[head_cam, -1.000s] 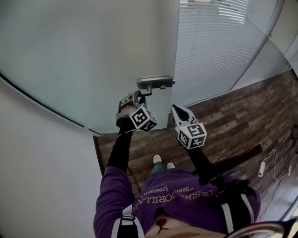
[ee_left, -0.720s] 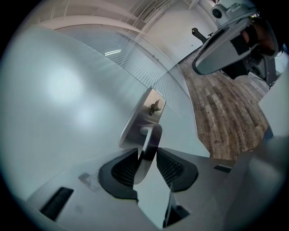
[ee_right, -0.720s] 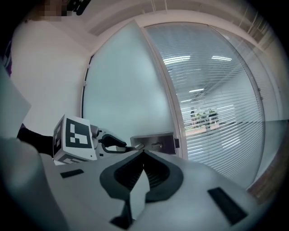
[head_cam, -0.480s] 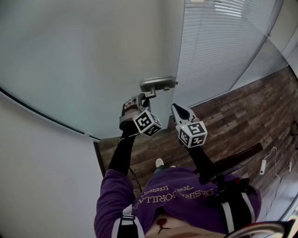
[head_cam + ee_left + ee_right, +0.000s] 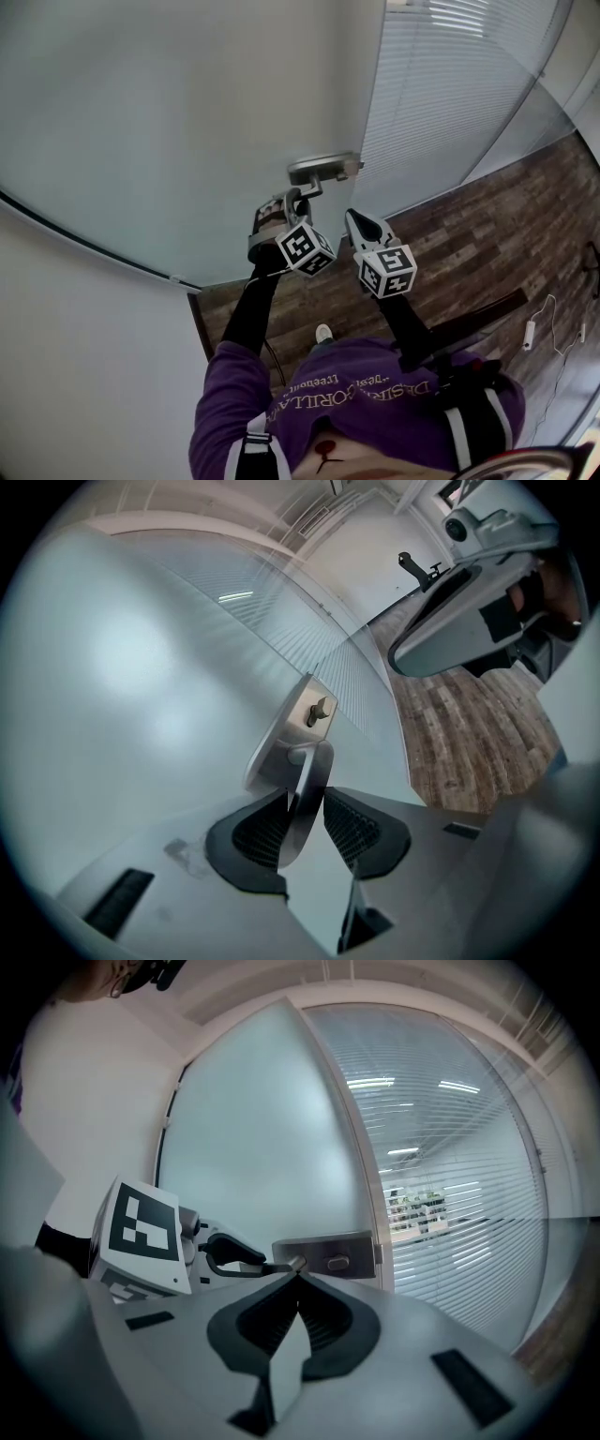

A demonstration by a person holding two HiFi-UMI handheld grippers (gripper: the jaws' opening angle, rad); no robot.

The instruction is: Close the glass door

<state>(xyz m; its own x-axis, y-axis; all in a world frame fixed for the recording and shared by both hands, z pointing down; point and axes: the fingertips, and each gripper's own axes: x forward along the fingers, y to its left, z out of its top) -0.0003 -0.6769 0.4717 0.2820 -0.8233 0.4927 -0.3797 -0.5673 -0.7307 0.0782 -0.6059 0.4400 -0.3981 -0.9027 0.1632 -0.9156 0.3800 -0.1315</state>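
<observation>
A large frosted glass door (image 5: 187, 122) fills the upper left of the head view. Its free edge runs down the middle of the frame, close beside a glass wall with horizontal white blinds (image 5: 450, 84) at the upper right. I cannot tell whether the door is fully home in its frame.

A brushed-metal lock plate (image 5: 323, 167) sits on the door's edge at the centre of the frame. A flat silver lever handle (image 5: 309, 789) reaches down from it.

The left gripper (image 5: 289, 202) is just below the plate, with the lever between its jaws. In the left gripper view its jaws have just been closing, and the ribbed black pads (image 5: 352, 827) lie against the lever's two sides. A small thumb-turn (image 5: 317, 710) shows on the plate above them.

The right gripper (image 5: 352, 217) hangs just right of the left one, apart from the handle and the door. Its jaws are together at the tips with nothing between them.

Dark wood-plank flooring (image 5: 469, 234) spreads across the right and lower middle of the head view. A plain white wall (image 5: 75, 356) takes up the lower left. At the bottom are the person's purple printed top (image 5: 356, 394) and a black sleeve (image 5: 248, 309) leading up to the left gripper.
</observation>
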